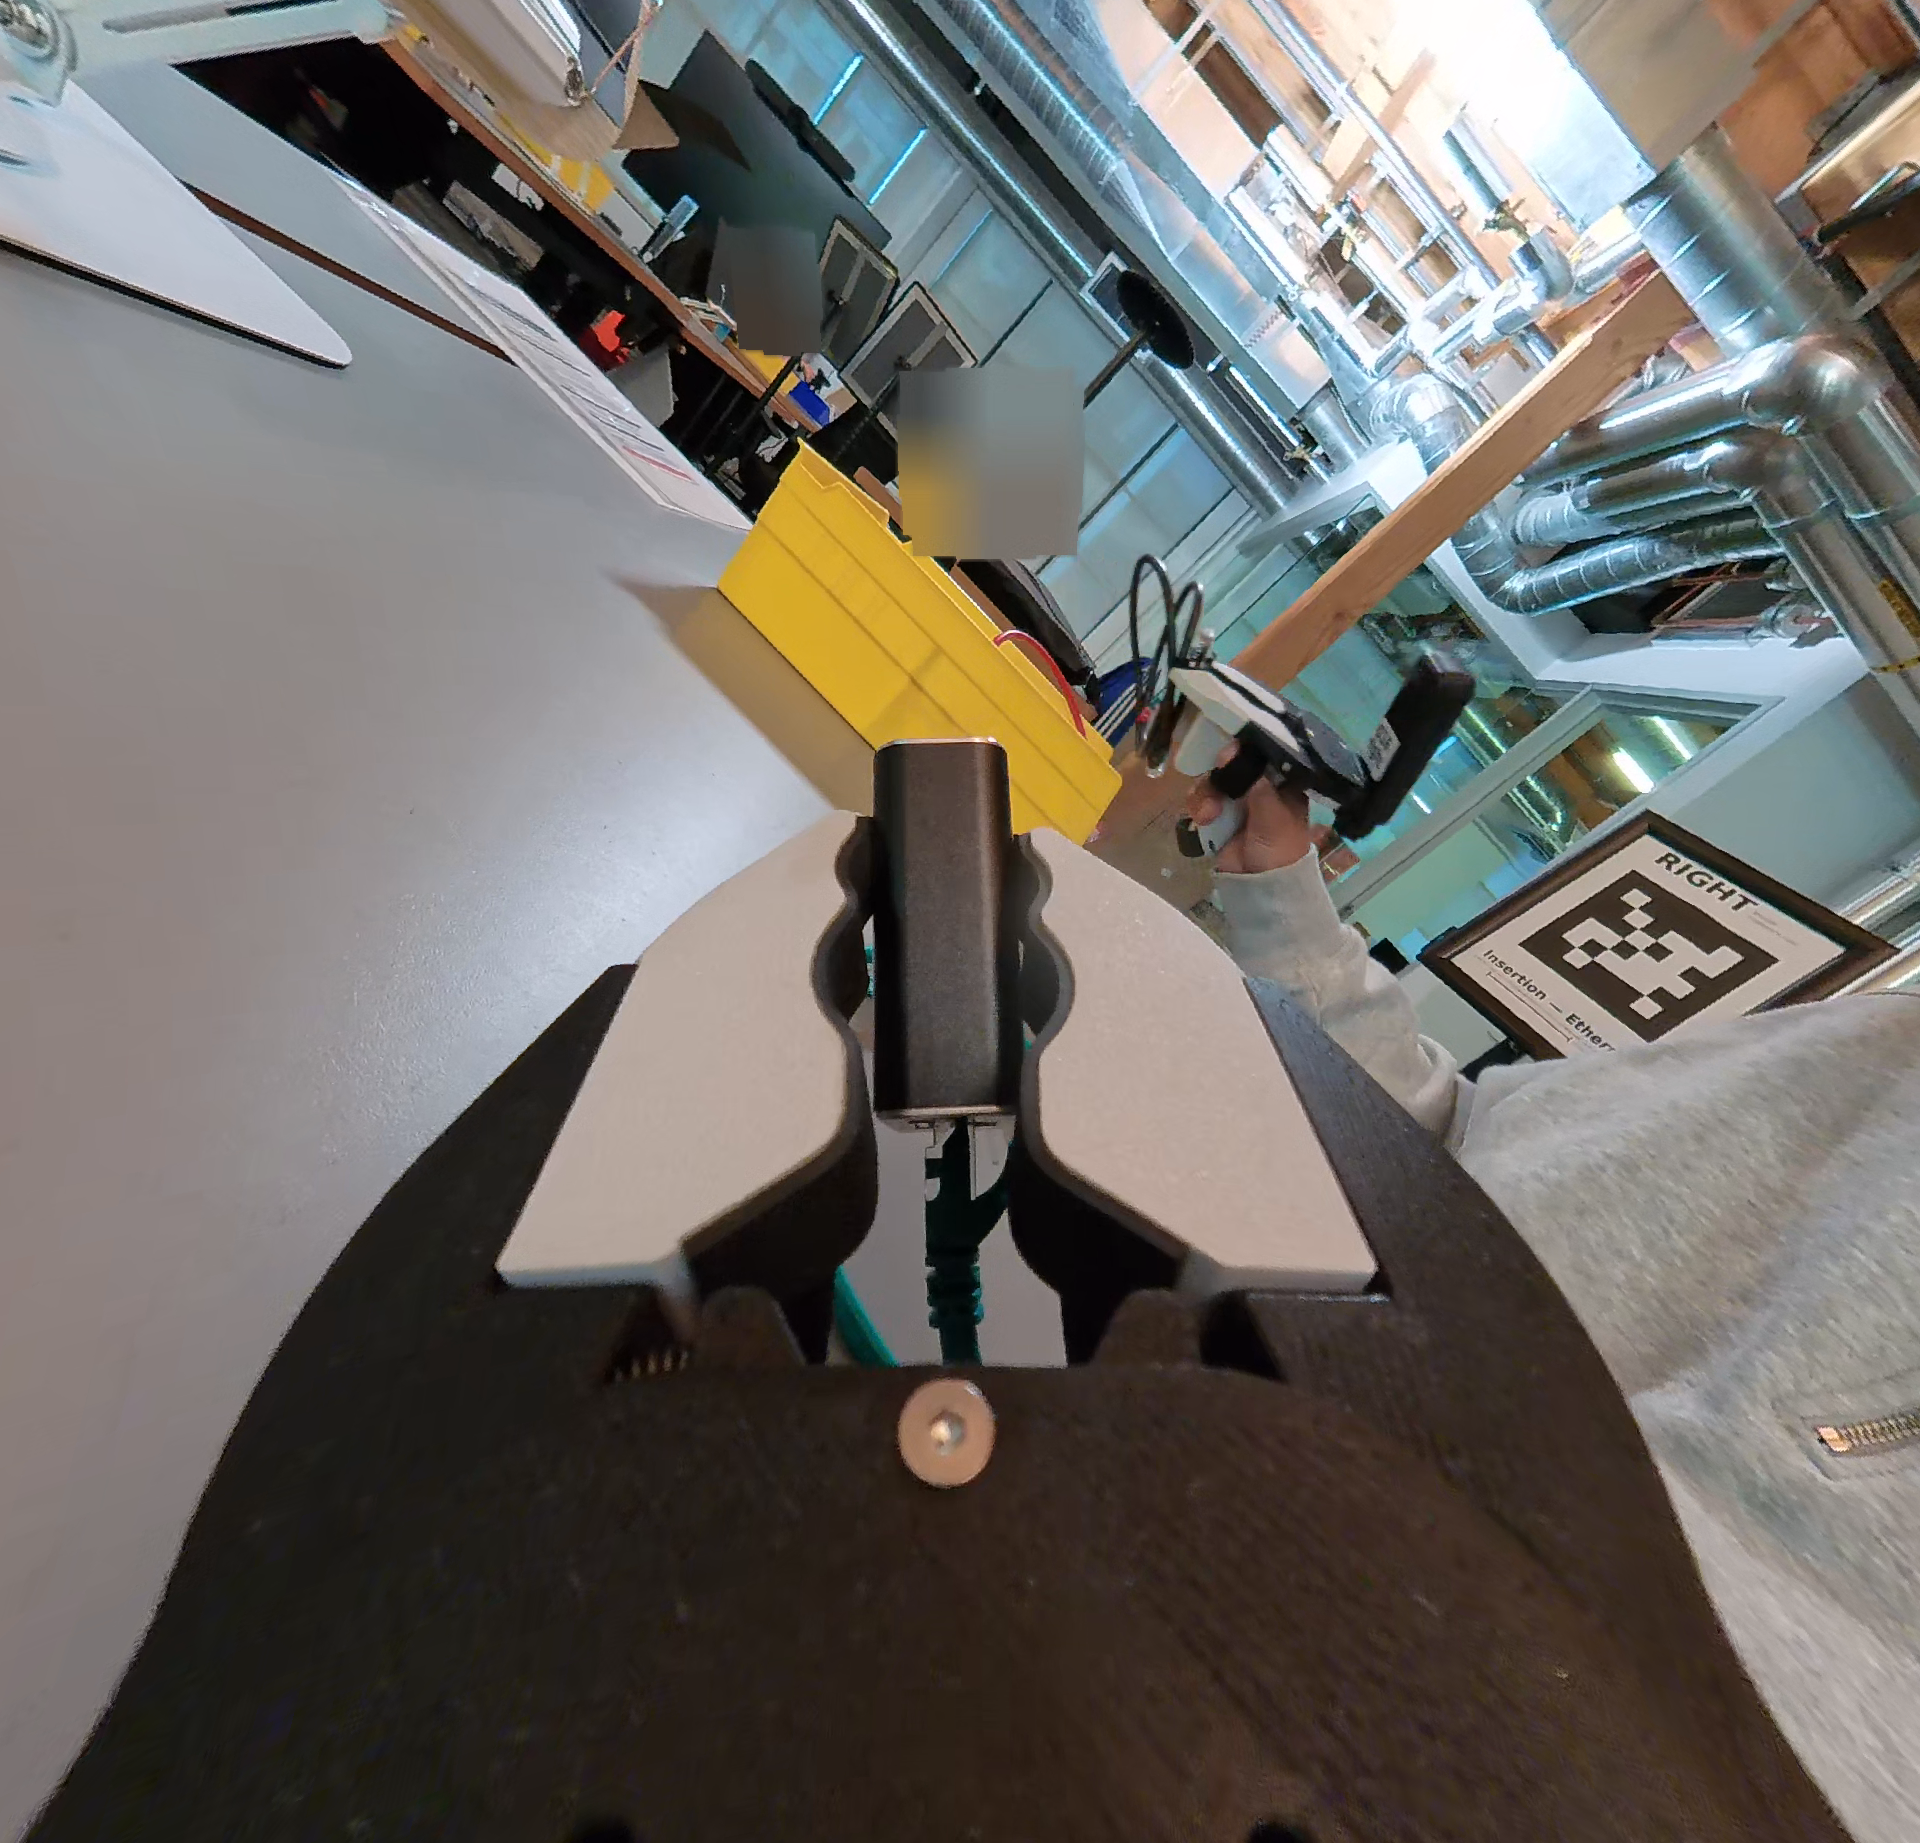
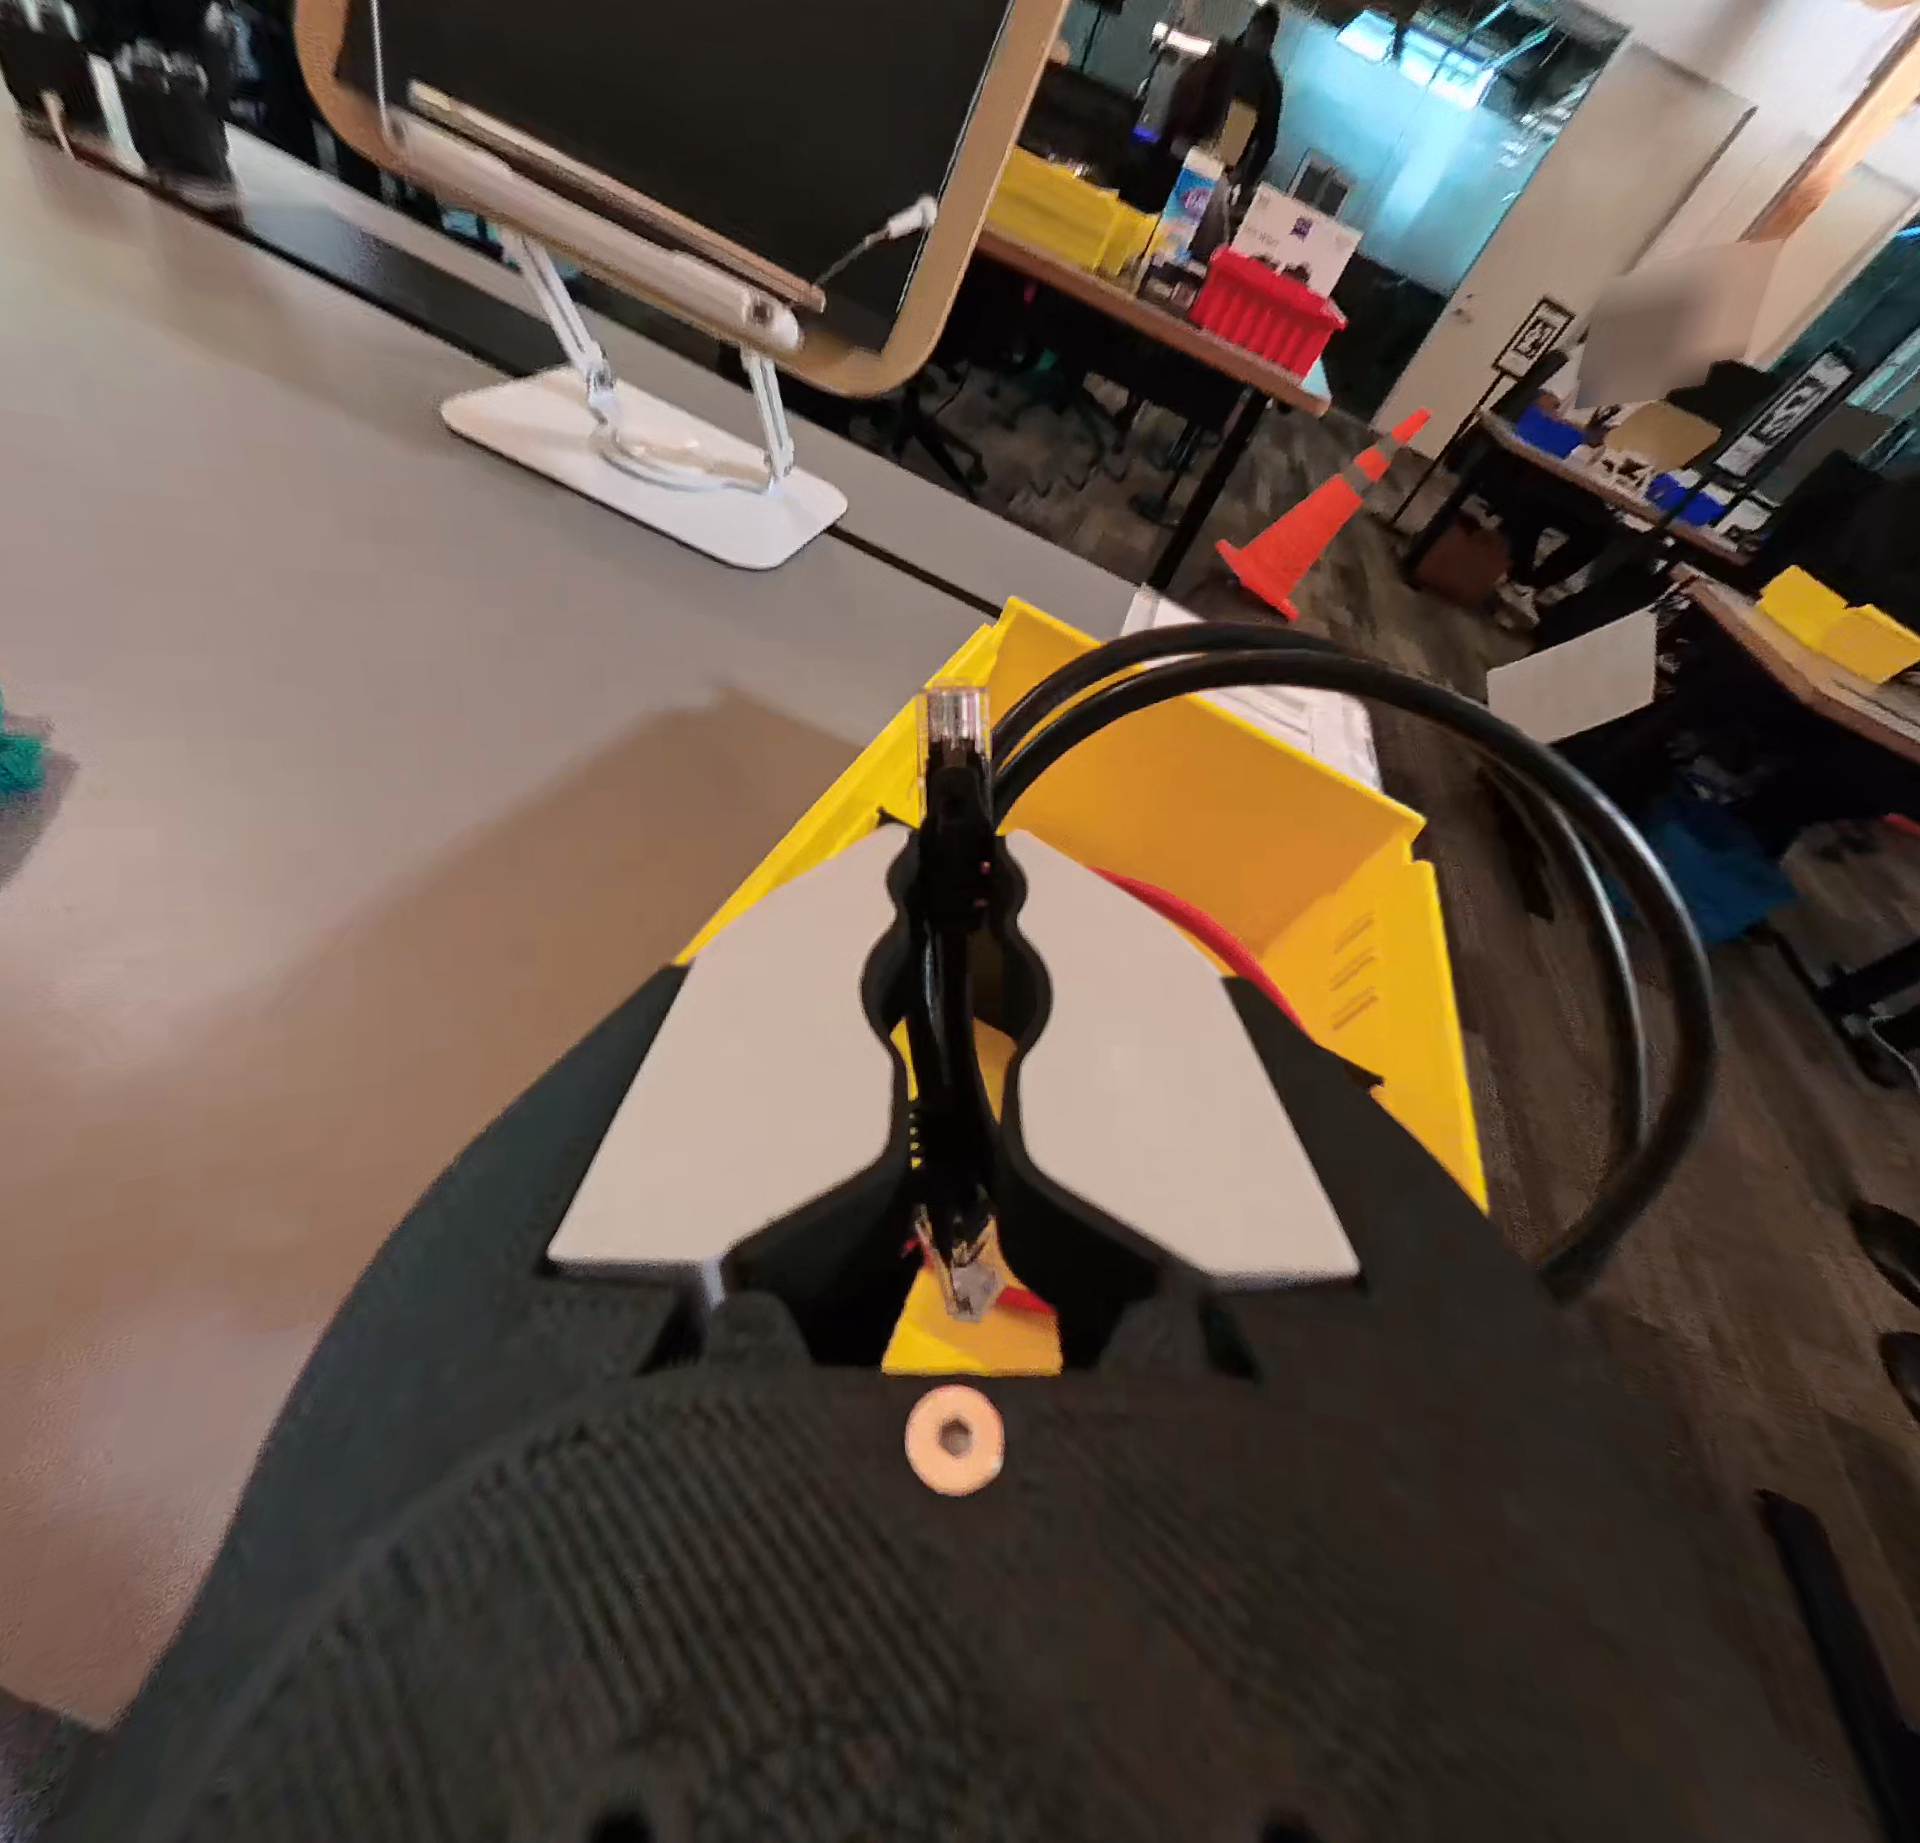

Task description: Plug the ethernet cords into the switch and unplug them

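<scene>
My left gripper (image 1: 940, 858) is shut on the black switch (image 1: 940, 920) and holds it above the grey table. A green ethernet cord (image 1: 951, 1263) is plugged into the switch's near end and runs back between the fingers. My right gripper (image 2: 956, 837) is shut on a black ethernet cord (image 2: 1455, 713). Its clear plug (image 2: 956, 718) sticks out past the fingertips, and the cord loops off to the right. A second clear plug (image 2: 966, 1274) hangs near the palm. The right gripper also shows in the left wrist view (image 1: 1226, 723), held up in a hand to the right.
A yellow bin (image 1: 914, 650) stands at the table's edge, also in the right wrist view (image 2: 1247, 806), with a red cord (image 2: 1174, 910) inside. A monitor on a white stand (image 2: 644, 474) is farther back. Some green cord (image 2: 21, 754) lies at the left. An orange cone (image 2: 1320, 515) stands on the floor.
</scene>
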`<state>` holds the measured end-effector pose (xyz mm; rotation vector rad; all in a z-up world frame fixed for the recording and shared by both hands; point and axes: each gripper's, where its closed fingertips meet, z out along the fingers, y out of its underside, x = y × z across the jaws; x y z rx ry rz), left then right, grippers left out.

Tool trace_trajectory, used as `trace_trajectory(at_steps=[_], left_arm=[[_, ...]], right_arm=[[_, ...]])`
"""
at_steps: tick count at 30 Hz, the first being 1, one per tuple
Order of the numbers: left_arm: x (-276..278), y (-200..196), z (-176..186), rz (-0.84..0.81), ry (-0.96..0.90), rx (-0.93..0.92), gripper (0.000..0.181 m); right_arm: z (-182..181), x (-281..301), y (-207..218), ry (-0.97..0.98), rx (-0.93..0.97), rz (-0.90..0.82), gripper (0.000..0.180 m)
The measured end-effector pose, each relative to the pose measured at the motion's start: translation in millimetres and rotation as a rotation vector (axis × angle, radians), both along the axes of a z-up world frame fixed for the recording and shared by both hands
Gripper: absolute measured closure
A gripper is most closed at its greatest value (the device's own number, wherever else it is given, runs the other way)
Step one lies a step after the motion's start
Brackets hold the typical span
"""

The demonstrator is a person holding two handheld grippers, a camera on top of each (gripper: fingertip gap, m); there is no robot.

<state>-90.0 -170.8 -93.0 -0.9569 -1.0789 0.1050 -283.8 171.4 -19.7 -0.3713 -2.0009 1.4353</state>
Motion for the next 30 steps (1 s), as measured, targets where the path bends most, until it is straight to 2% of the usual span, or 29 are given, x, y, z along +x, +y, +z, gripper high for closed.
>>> trace_trajectory(at_steps=[4, 11, 14, 22, 26, 30], left_arm=[[0.1, -2.0, 0.5, 0.01, 0.003, 0.009, 0.157], [0.0, -2.1, 0.4, 0.009, 0.002, 0.01, 0.157], [-0.2, -1.5, 0.3, 0.008, 0.001, 0.008, 0.157], [-0.3, -1.9, 0.5, 0.008, 0.001, 0.013, 0.157], [-0.3, -2.5, 0.8, 0.011, 0.003, 0.016, 0.158], [-0.4, -3.0, 0.8, 0.015, 0.003, 0.017, 0.157]], right_arm=[[1.5, 20.9, 11.7, -0.001, -0.029, -0.038, 0.168], [-63.2, 26.8, 6.3, -0.245, 0.041, -0.036, 0.168], [-84.0, 19.9, -0.7, -0.277, 0.091, -0.022, 0.168], [-78.5, -6.7, -25.1, -0.188, 0.103, 0.007, 0.168], [-67.3, -25.9, -32.2, -0.148, 0.035, 0.008, 0.168], [-82.6, -40.4, -28.8, -0.234, 0.041, -0.028, 0.164]])
